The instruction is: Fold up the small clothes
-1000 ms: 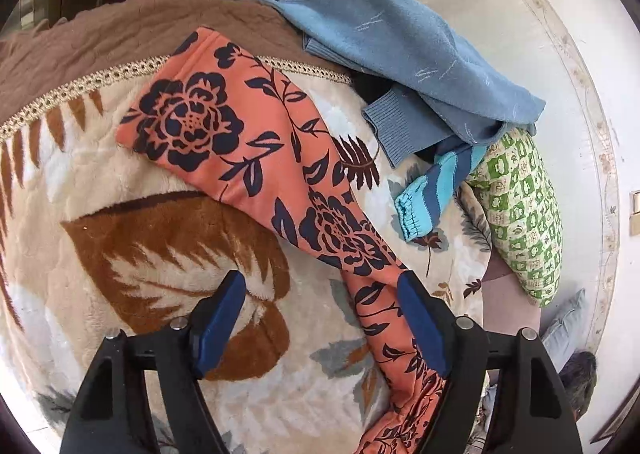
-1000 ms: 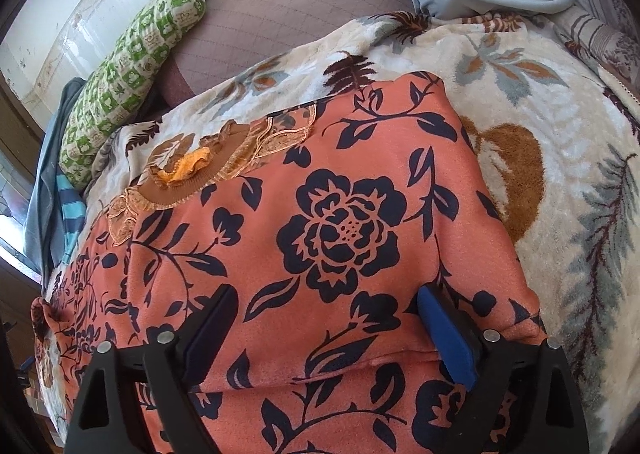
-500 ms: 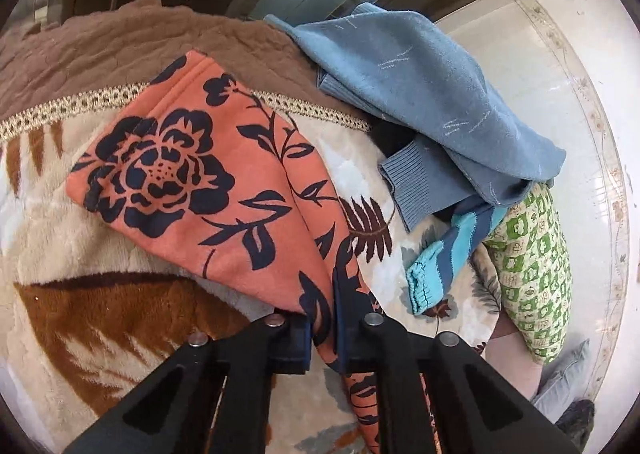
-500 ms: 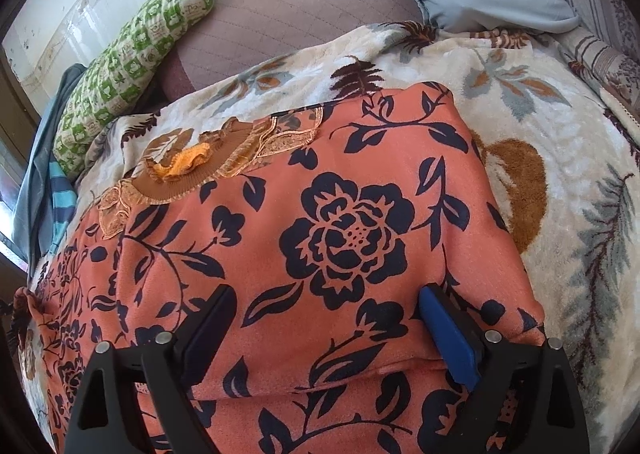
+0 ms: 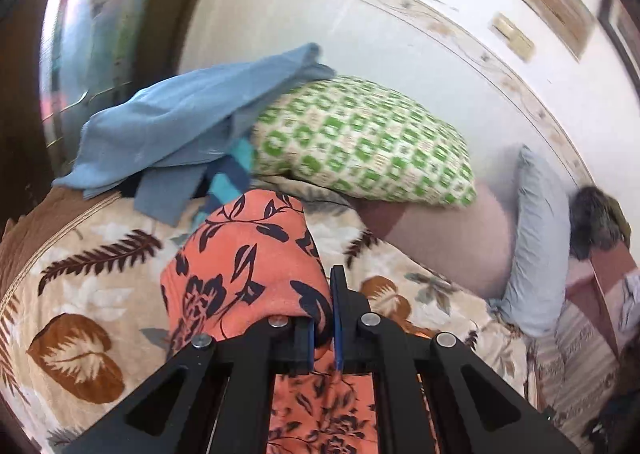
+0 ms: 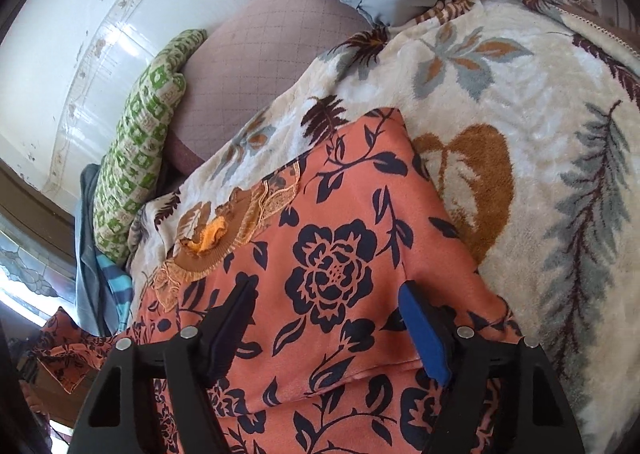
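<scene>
An orange garment printed with dark navy flowers lies on a leaf-patterned blanket. My left gripper is shut on a fold of its cloth, and the sleeve part drapes up over the jaws, lifted off the blanket. In the right wrist view the garment's body lies flat, neckline to the left. My right gripper hovers just over it; its jaws are closing, wide apart, with cloth below them but none pinched.
A blue sweater and a striped teal piece are heaped at the bed's far side. A green-checked pillow, a pink pillow and a pale blue pillow line the white wall.
My left gripper shut on the garment's sleeve, then lifted and swung it toward the pillows with a roll. My right gripper shifted slightly over the body and its jaws narrowed a little.
</scene>
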Available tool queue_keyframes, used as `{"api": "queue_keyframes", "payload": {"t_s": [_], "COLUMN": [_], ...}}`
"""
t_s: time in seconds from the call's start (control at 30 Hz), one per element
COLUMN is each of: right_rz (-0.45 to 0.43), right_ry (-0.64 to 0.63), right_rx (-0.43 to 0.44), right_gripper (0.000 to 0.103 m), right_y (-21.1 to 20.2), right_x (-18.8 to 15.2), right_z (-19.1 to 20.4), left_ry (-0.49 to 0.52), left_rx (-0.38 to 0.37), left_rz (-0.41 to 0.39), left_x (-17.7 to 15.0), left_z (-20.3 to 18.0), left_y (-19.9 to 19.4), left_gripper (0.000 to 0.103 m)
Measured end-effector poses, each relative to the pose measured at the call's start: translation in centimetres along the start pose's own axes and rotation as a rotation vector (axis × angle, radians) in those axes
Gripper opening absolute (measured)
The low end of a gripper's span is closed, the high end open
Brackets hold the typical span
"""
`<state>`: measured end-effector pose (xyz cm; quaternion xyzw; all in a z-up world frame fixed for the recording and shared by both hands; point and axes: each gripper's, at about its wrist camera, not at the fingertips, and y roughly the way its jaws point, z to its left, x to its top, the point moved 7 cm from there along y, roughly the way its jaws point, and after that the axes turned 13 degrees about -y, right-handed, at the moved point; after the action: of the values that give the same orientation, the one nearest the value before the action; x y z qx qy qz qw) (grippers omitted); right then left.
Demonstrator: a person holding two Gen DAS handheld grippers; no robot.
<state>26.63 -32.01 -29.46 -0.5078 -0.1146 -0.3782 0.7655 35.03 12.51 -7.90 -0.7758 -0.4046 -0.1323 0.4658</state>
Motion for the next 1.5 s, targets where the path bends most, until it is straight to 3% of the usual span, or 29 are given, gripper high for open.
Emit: {"api": "queue_keyframes", "payload": {"t_s": [0.23,0.4,0.43,0.5,0.53,0.6,0.7,0.87,1.0,1.07,1.17,1.3,1.37,1.43,1.5], "right_rz": [-0.081,-0.14,-0.147,-0.155,-0.158,-0.161,-0.159,-0.145,-0.138,-0.141,-0.147,-0.159,-0.169,-0.113,-0.041], "right_ry": [0.078,0.157,0.174,0.204,0.214,0.227,0.213,0.178,0.126,0.073,0.015,-0.134,-0.231,-0.309,-0.347], "right_rx": [-0.025,-0.034,-0.036,-0.021,-0.01,0.013,0.047,0.105,0.125,0.127,0.153,0.224,0.359,0.534,0.655], "right_gripper": [0.076,0.076,0.076,0.077,0.077,0.077,0.077,0.077,0.077,0.077,0.077,0.077,0.077,0.077,0.077], "right_y": [-3.3,-6.0,-6.4,-7.0,-7.1,-7.3,-7.2,-6.4,-6.0,-6.1,-6.0,-6.1,-6.7,-6.7,-6.1], "right_x": [2.1,3.4,3.6,3.7,3.8,4.0,4.4,4.1,4.0,4.1,4.3,4.2,3.6,2.1,0.1], "right_z": [-4.5,-8.6,-9.4,-10.6,-11.0,-11.2,-10.5,-8.1,-6.4,-5.4,-3.7,0.7,4.4,8.3,11.3], "left_ry": [0.268,0.439,0.481,0.573,0.614,0.673,0.707,0.671,0.778,0.757,0.66,0.483,0.361,0.233,0.162], "left_rx": [-0.151,-0.175,-0.164,-0.137,-0.116,-0.083,-0.09,-0.128,-0.038,-0.041,0.008,0.073,0.097,0.122,0.126], "left_rz": [0.177,0.372,0.433,0.531,0.558,0.561,0.557,0.568,0.601,0.609,0.664,0.588,0.51,0.433,0.367], "left_x": [-9.8,-20.8,-23.5,-28.0,-29.7,-31.5,-31.6,-30.7,-32.4,-32.2,-31.6,-27.4,-24.1,-20.8,-18.4], "left_z": [-16.3,-22.4,-23.0,-23.3,-23.0,-22.0,-20.9,-20.4,-18.9,-17.2,-12.2,-4.6,-1.5,0.9,1.9], "left_y": [4.0,9.2,10.2,11.8,12.2,12.3,11.3,10.9,11.7,11.4,11.1,9.2,8.3,7.8,7.6], "left_gripper": [0.006,0.007,0.011,0.04,0.063,0.068,0.069,0.08,0.082,0.082,0.082,0.082,0.082,0.082,0.082]}}
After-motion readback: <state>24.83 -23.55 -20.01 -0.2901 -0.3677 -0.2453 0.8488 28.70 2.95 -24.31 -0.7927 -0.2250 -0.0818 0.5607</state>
